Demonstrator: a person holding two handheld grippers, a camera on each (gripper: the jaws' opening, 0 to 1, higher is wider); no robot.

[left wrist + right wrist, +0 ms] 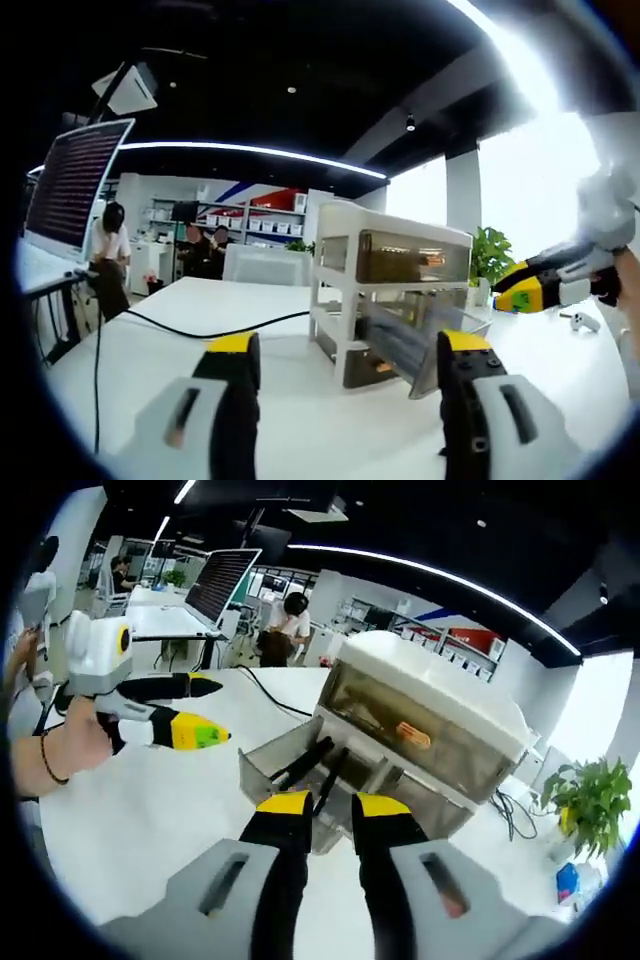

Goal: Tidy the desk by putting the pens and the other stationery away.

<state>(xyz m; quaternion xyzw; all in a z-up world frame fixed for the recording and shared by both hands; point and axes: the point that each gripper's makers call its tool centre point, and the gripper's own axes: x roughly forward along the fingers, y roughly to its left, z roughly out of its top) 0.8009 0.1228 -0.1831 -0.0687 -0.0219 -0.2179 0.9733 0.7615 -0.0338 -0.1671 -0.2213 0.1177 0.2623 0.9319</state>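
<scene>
Two grippers over white desk [150,810]. One drawer unit [385,290], middle drawer [300,770] pulled out and tipped, two dark pens [315,765] inside. Right gripper [332,805] at drawer, jaws nearly together, grip on pens unclear. Left gripper [350,345] jaws wide, empty. Step: stowing pens. Next, likely: release, push drawer shut.

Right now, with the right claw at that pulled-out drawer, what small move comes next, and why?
Probably nudge the right claw forward to push the open drawer shut: dark pens already lie in it, the claw's jaws stand apart holding nothing, and the drawer juts tilted from the white organizer.
</scene>
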